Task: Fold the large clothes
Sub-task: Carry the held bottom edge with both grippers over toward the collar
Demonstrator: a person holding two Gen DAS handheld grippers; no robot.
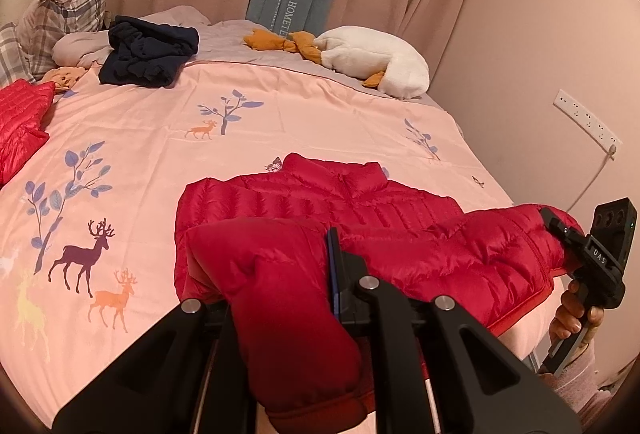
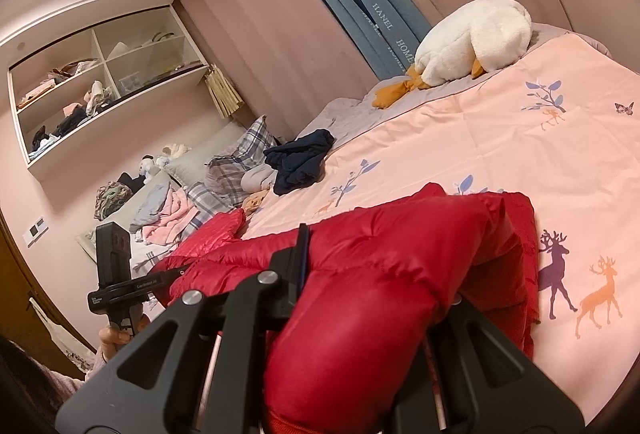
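On the pink bedspread printed with deer and branches (image 1: 280,105), seen from the left wrist, we have the red quilted puffer jacket (image 1: 360,201) lying near the bed's lower right edge, collar toward the wall. Our left gripper (image 1: 280,274) is clamped on a bunched red fold of its hem, which bulges up between the black fingers. At the far right our right gripper (image 1: 560,230) bites the jacket's other corner, with our right hand (image 1: 572,310) on its handle. Farther back lie a crumpled navy garment (image 1: 148,49), a white plush goose with orange feet (image 1: 372,61), plaid pillows (image 1: 60,17) and a second red quilted piece (image 1: 20,121) at the left edge.

From the right wrist, we see the right gripper (image 2: 380,274) closed tight on a thick red fold that fills the gap between its fingers. Our left gripper (image 2: 176,274) sits at the lower left, nipping the jacket (image 2: 380,234) edge there. Beyond it, a recessed white wall shelf (image 2: 100,89) holds jumbled items.
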